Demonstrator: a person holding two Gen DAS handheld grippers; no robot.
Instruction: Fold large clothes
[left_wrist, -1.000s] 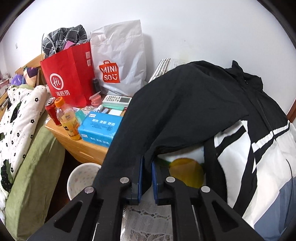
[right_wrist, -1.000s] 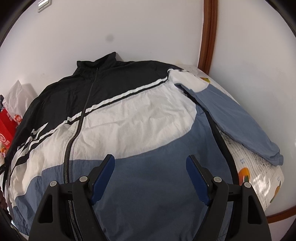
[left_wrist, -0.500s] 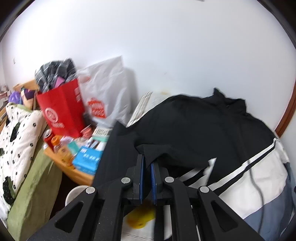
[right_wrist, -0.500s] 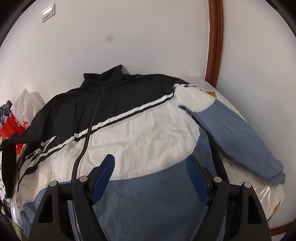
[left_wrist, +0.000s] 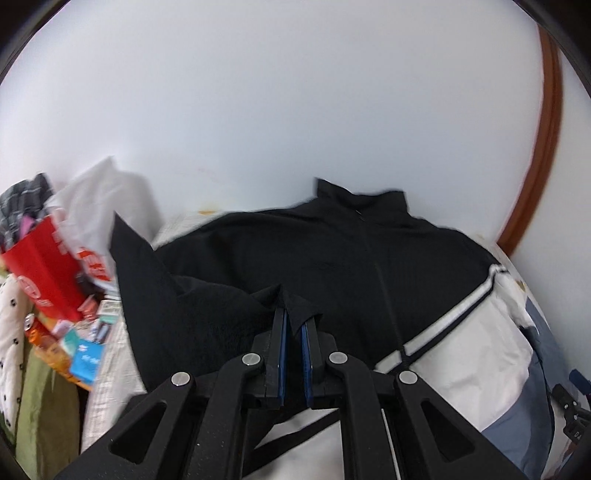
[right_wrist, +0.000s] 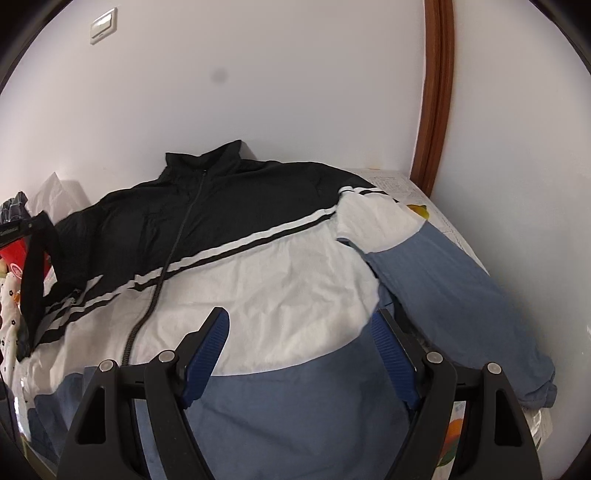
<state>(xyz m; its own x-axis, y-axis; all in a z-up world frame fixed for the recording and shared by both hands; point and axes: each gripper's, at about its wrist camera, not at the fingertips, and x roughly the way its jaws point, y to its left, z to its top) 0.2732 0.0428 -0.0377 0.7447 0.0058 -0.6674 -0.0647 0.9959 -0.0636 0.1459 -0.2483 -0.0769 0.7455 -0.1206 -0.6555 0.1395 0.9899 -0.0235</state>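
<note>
One tricolour jacket (right_wrist: 295, 280), black sleeve (left_wrist: 192, 306) lifted

jacket (right_wrist: 288, 280): 1 | claw: 2, left claw (left_wrist: 293, 325), right claw (right_wrist: 299, 343) | red bag (left_wrist: 44, 266): 1 | white bag (left_wrist: 99, 199): 1

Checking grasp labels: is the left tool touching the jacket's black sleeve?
Touching. In the left wrist view, the left tool is shut on black sleeve fabric pinched between its pads.

The jacket (right_wrist: 280, 280) lies spread face-up, zipped, collar toward the wall: black on top, white across the middle, blue below. One black sleeve (left_wrist: 207, 295) is lifted, folding over its chest; the blue sleeve (right_wrist: 454, 295) lies flat alongside.
</note>
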